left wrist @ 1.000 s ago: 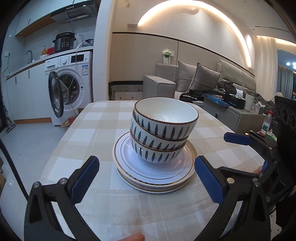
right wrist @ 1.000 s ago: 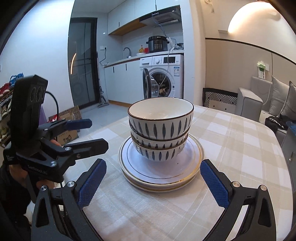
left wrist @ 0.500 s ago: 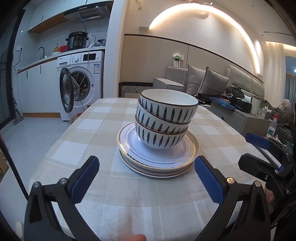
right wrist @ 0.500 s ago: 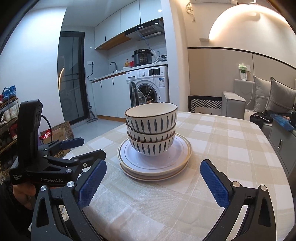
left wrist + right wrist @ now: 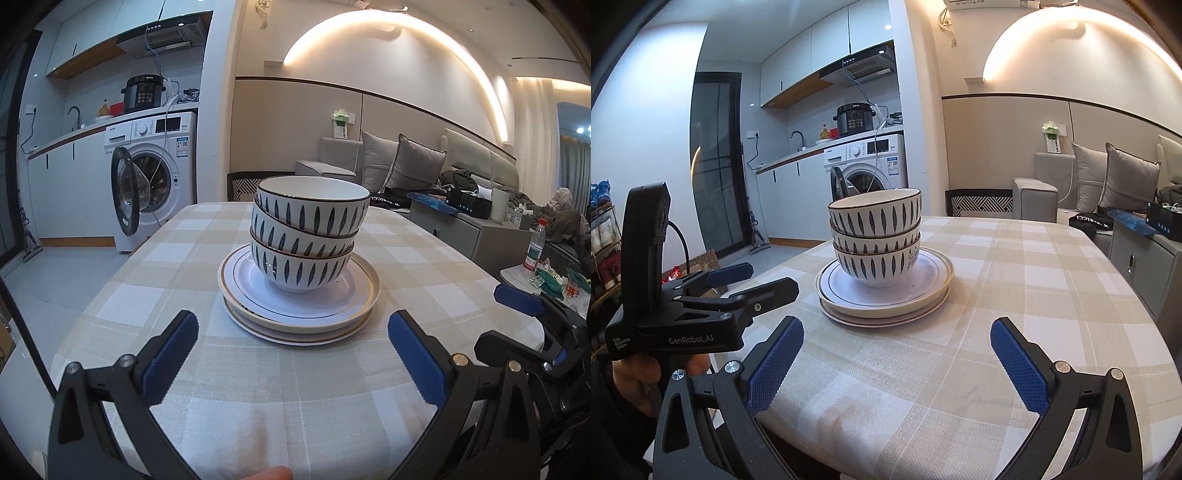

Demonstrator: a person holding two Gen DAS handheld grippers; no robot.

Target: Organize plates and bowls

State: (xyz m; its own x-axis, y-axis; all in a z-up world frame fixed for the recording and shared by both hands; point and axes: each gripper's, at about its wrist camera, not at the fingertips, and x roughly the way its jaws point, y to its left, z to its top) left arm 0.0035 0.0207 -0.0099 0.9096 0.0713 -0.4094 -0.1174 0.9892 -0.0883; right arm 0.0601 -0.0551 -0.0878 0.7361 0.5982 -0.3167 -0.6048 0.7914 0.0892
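Fingers: the left gripper [image 5: 291, 345] has its blue-padded fingers [image 5: 170, 356] spread wide with nothing between them; the right gripper [image 5: 897, 354] is likewise spread wide and holds nothing (its blue pads [image 5: 1021, 369] show a knurled texture).

Task items: three nested bowls [image 5: 308, 243], white with dark leaf-shaped strokes and a dark rim, stand as one stack; the upper two sit slightly tilted in the one below. The bowl stack rests on the top plate of a stack of plates [image 5: 364, 299], white with a gold rim line. The plate count appears to be three, though the lower edges overlap too closely to confirm.

Relative to the bowl stack:
- Beneath: the plates, then the table [image 5: 192, 280] with its beige checked cloth.
- In front: both grippers, apart from the plates, above the near part of the cloth.
- In the right wrist view, the left gripper [image 5: 750, 280] appears left of the stack, near the table edge.
- Behind and left: a washing machine [image 5: 155, 173] with its door open, and a pressure cooker [image 5: 144, 92] on the counter above it.
- Behind and right: a grey sofa [image 5: 406, 166] with cushions.
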